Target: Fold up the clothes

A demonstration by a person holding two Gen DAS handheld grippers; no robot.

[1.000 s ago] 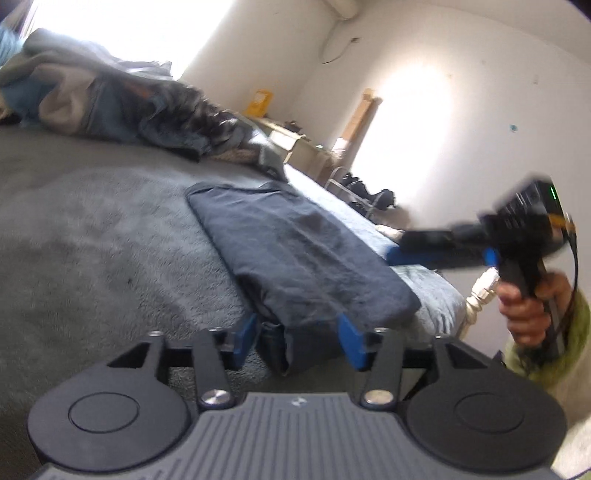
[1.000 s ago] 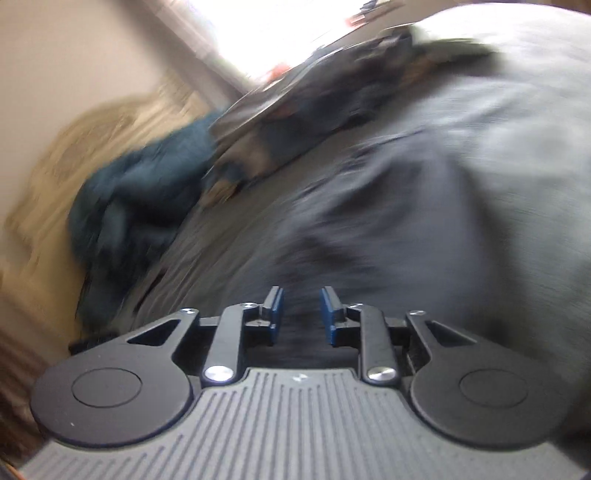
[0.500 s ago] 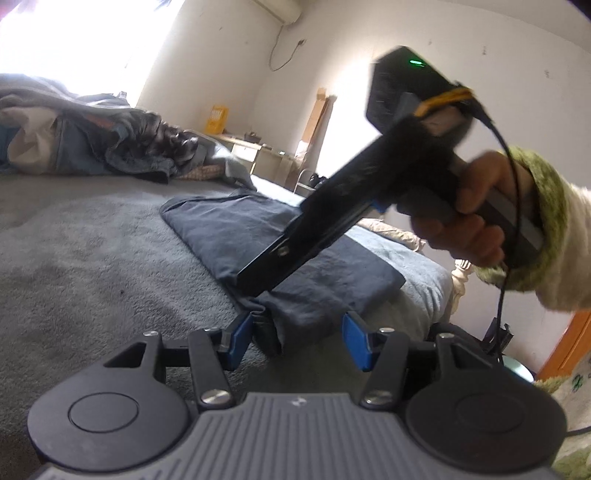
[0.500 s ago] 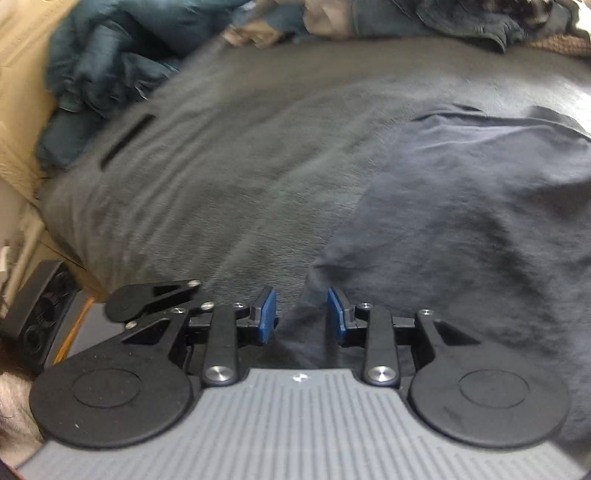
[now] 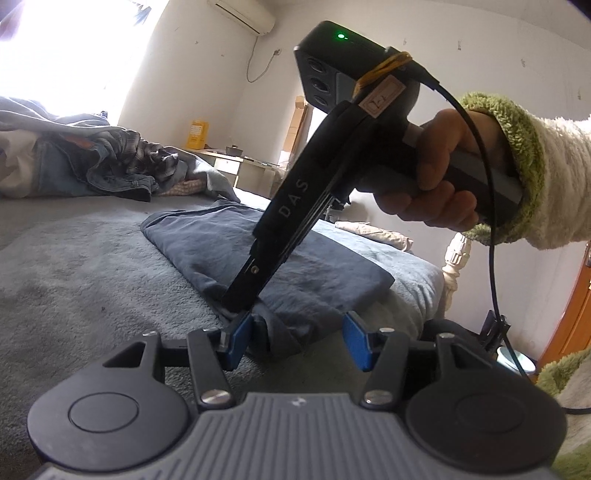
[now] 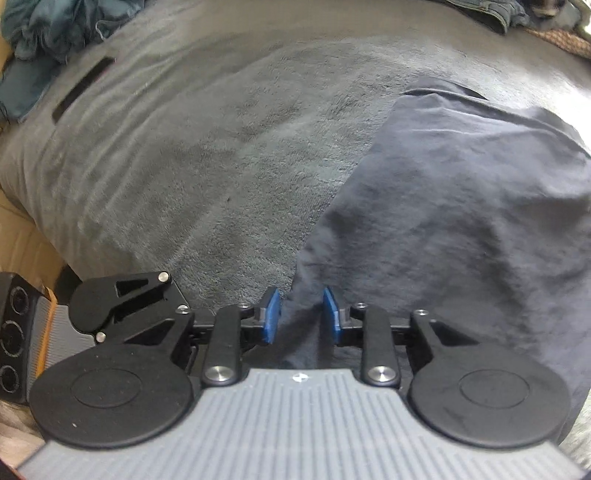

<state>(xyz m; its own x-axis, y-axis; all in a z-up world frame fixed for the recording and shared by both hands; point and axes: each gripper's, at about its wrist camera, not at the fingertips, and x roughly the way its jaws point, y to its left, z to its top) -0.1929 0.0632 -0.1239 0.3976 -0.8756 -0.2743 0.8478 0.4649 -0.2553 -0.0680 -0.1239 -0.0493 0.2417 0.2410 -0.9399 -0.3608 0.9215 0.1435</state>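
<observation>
A dark navy folded garment (image 5: pixel 236 240) lies on the grey blanket-covered bed (image 5: pixel 74 266); it also fills the right of the right wrist view (image 6: pixel 461 206). My left gripper (image 5: pixel 295 341) is open, its blue fingers either side of the garment's near corner. My right gripper (image 6: pixel 300 315) is open with a narrow gap, its fingers straddling the garment's near left corner. In the left wrist view the right gripper's body (image 5: pixel 295 206) slants down from the upper right, its tip on that same corner beside my left finger.
A heap of unfolded clothes (image 5: pixel 92 166) lies at the back of the bed. A teal garment (image 6: pixel 44 33) sits at the bed's far left. The bed edge and a white post (image 5: pixel 456 258) are at the right, a desk (image 5: pixel 236 162) by the wall.
The right gripper swung in from the right and came down onto the garment's near corner. Its jaws widened slightly. The left gripper stayed open at that corner.
</observation>
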